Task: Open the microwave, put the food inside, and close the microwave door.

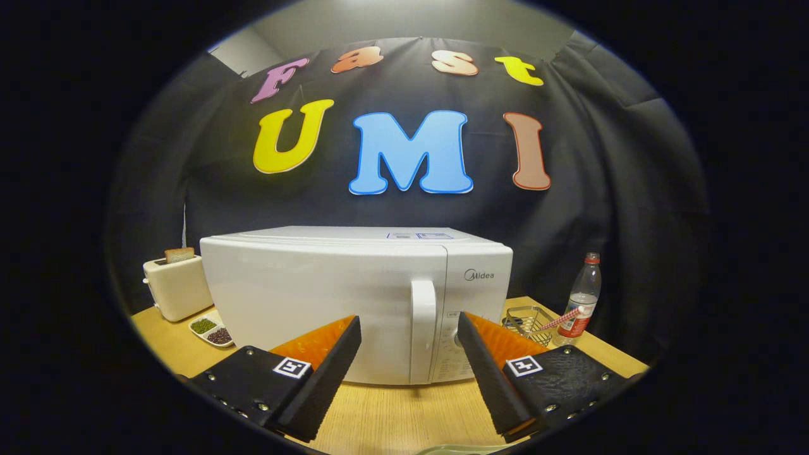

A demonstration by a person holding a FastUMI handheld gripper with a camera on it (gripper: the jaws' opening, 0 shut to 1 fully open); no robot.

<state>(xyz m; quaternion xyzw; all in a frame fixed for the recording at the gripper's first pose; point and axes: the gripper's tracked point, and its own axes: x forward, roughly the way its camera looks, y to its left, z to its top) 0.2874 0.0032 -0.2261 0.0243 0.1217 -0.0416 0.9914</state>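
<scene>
Gripper view: a hand-held gripper [409, 328] hovers above a pale wooden worktop [392, 414], its two fingers [328, 366] spread wide apart with nothing between them but open air. Just ahead of the fingers stands a white box-shaped microwave oven [328, 291], its door shut and its front facing the gripper. The microwave's white vertical door handle [423, 328] lines up with the gap between the fingers, a little nearer the right one, and is not touched by either. Beside the handle, ahead of the right finger, sits the microwave's control panel [471, 316], partly hidden by that finger.

Beyond the left finger and off to the left of the microwave, a small white toaster [177, 287] rests on the worktop with a slice of brown bread [179, 254] standing upright in its slot. Near the toaster, just beside the microwave's left corner, lies a white divided dish [210, 330] holding green and dark beans in separate compartments.

Beyond the right finger, to the right of the microwave, a small wire basket [526, 319] sits on the worktop. Next to it stands a clear plastic bottle with a red cap [583, 297], with a red-and-white striped stick [561, 320] leaning across the basket towards it.
</scene>
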